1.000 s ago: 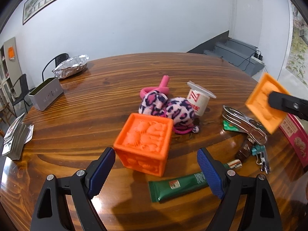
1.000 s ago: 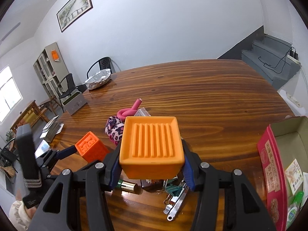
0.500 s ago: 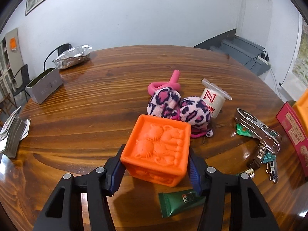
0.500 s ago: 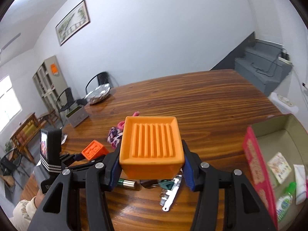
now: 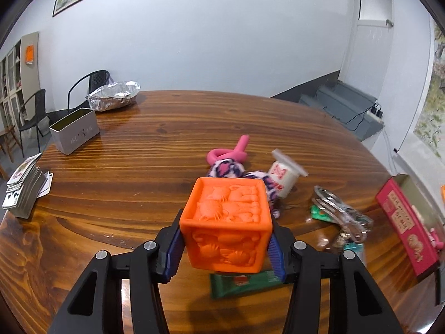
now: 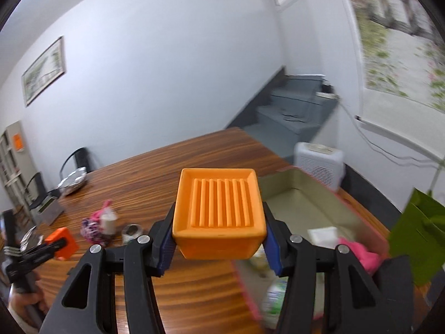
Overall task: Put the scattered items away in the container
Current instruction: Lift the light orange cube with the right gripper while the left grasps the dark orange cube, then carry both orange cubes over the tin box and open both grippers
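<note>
Left tongs [image 5: 225, 246] closing, blue pads pressed on both sides of orange embossed rubber cube [image 5: 226, 224], cube lifted above green squeeze tube [image 5: 244, 284] on glossy wooden counter [image 5: 125, 172]. Right tongs [image 6: 218, 246] clenched on orange ribbed square tray [image 6: 218, 211], held above near edge of open red-walled cardboard box [image 6: 303, 197]. Beyond cube: leopard-print plush toy [image 5: 226, 168], white lidded cup [image 5: 286, 174], metal keys bunch [image 5: 339, 217]. Farther: card stack [image 5: 23, 189], foil-wrapped dish [image 5: 114, 98].
</note>
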Demonstrator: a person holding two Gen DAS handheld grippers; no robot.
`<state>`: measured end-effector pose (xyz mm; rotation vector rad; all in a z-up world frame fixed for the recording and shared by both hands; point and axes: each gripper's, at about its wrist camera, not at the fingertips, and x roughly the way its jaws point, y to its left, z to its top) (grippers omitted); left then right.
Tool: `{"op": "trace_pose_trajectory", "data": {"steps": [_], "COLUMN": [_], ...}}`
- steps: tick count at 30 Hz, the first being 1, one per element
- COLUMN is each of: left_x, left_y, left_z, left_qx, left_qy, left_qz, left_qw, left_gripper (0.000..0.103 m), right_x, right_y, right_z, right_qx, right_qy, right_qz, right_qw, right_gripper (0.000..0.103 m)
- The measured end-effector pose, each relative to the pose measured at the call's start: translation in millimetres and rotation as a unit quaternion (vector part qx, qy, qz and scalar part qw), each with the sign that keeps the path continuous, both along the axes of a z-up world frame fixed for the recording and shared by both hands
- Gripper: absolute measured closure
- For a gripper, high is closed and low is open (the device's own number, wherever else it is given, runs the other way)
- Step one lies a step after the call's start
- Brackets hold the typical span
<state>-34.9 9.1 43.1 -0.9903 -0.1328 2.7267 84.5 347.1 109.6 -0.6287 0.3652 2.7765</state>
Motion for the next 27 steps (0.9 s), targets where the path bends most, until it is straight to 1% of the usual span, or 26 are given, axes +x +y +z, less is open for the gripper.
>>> {"op": "trace_pose_trajectory", "data": {"steps": [4, 9, 10, 11, 12, 14, 19, 27], "left_x": [13, 25, 28, 30, 32, 35, 45, 52], "left_y": [15, 40, 45, 51, 57, 72, 111, 186], "left_z": [9, 14, 15, 16, 17, 21, 33, 49], "left_qx": [0.012, 0.018, 0.020, 0.022, 0.022, 0.021, 0.013, 0.001], "left_qy": [0.007, 0.005, 0.004, 0.003, 0.003, 0.002, 0.008, 0.018], "left_qz": [-0.015, -0.043, -0.049, -0.055, -0.060, -0.073, -0.108, -0.175], "left_qw": [0.9998, 0.9989, 0.9986, 0.9982, 0.9979, 0.9971, 0.9940, 0.9845], "left_gripper": [0.050, 0.050, 0.050, 0.050, 0.050, 0.050, 0.050, 0.050], "right_x": [13, 17, 18, 20, 20, 23, 27, 39], "right_y": [27, 47, 49, 50, 52, 54, 65, 93], "right_z": [-4, -5, -7, -8, -9, -12, -21, -28], "right_qx": [-0.010, -0.009, -0.006, 0.000, 0.003, 0.005, -0.008, -0.028], "right_qy": [-0.002, -0.001, 0.003, 0.006, 0.009, 0.017, 0.017, 0.032], "right_qz": [-0.037, -0.062, -0.068, -0.075, -0.080, -0.085, -0.080, -0.098], "right_qw": [0.999, 0.998, 0.998, 0.997, 0.997, 0.996, 0.997, 0.994], "right_gripper": [0.045, 0.044, 0.038, 0.027, 0.023, 0.022, 0.022, 0.021]}}
